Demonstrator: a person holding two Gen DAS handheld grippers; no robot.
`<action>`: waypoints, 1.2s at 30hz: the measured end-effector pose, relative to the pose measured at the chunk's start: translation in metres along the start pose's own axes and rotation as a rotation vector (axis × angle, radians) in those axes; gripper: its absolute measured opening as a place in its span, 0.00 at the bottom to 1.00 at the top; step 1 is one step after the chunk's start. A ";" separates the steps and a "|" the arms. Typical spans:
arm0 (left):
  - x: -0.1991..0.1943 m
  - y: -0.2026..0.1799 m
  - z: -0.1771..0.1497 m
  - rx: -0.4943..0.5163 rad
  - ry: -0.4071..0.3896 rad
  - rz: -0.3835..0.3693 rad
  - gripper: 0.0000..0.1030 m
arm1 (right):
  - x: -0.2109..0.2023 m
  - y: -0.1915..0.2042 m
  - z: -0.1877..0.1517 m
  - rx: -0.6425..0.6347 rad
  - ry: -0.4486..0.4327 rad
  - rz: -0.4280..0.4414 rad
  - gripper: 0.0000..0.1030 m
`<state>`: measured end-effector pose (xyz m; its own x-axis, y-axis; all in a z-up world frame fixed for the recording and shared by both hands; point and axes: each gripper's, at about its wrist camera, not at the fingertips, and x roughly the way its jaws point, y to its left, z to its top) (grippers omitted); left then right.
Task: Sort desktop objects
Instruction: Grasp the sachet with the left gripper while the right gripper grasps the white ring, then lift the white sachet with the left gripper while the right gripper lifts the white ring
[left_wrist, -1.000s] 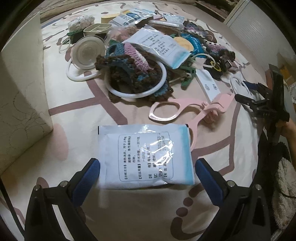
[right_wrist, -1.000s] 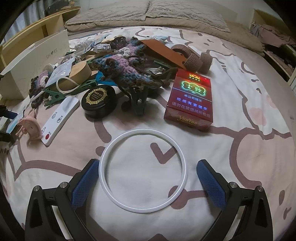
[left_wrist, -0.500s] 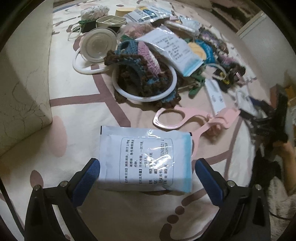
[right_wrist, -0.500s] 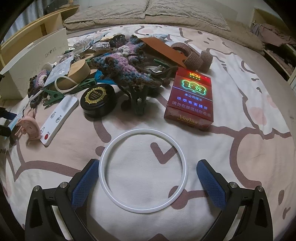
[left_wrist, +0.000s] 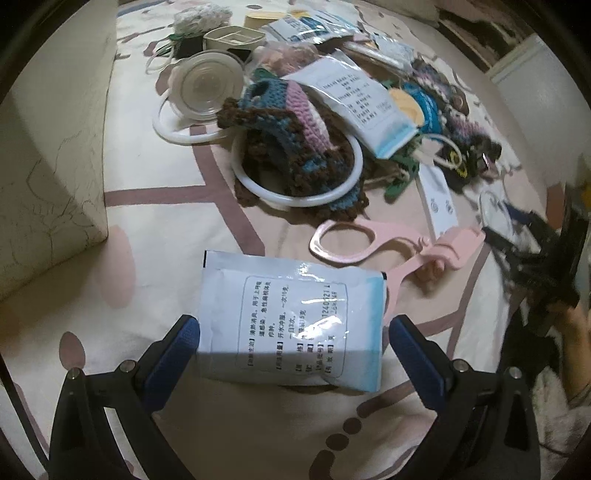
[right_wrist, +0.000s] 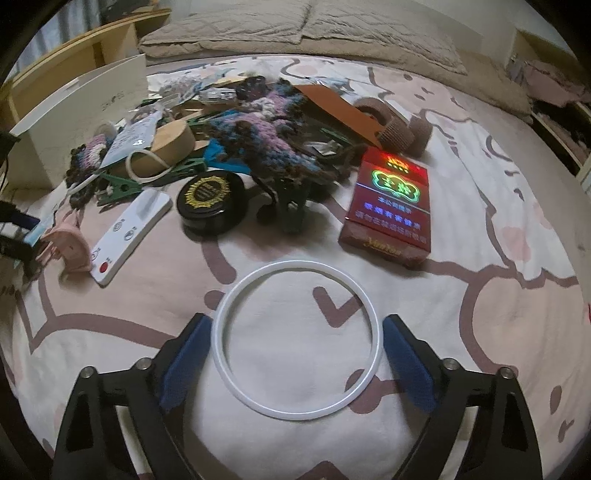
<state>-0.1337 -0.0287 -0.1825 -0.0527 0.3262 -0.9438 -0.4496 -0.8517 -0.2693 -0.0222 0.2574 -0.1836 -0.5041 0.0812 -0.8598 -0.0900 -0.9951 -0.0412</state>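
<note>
The white ring (right_wrist: 295, 339) lay flat on the bed's patterned sheet (right_wrist: 498, 332), between the blue pads of my right gripper (right_wrist: 295, 354); those fingers had just been closing in on it, and the left pad sat right against its rim while the right pad stood just beside it, so I cannot tell whether they pressed it yet. Beyond it lay a red box (right_wrist: 391, 210), a black round tin (right_wrist: 212, 197) and a heap of crochet pieces (right_wrist: 266, 129). My left gripper (left_wrist: 291, 354) stood wide around a white and blue sachet (left_wrist: 295, 317), its left finger (left_wrist: 173, 354) just at the packet's edge, the right one apart. A pink plastic clip (left_wrist: 399, 247) lay just behind the sachet.
</note>
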 end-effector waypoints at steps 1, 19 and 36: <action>-0.001 0.000 0.001 -0.008 -0.001 -0.004 0.99 | -0.001 0.001 0.000 -0.004 -0.002 0.000 0.83; -0.003 -0.005 -0.002 0.059 -0.019 0.108 0.81 | -0.011 0.012 0.002 -0.048 -0.037 -0.015 0.82; -0.006 -0.017 -0.001 0.111 -0.045 0.129 0.84 | -0.024 0.018 0.008 -0.045 -0.080 -0.005 0.82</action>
<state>-0.1251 -0.0168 -0.1724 -0.1548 0.2373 -0.9590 -0.5317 -0.8381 -0.1216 -0.0187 0.2382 -0.1595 -0.5705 0.0888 -0.8164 -0.0554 -0.9960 -0.0697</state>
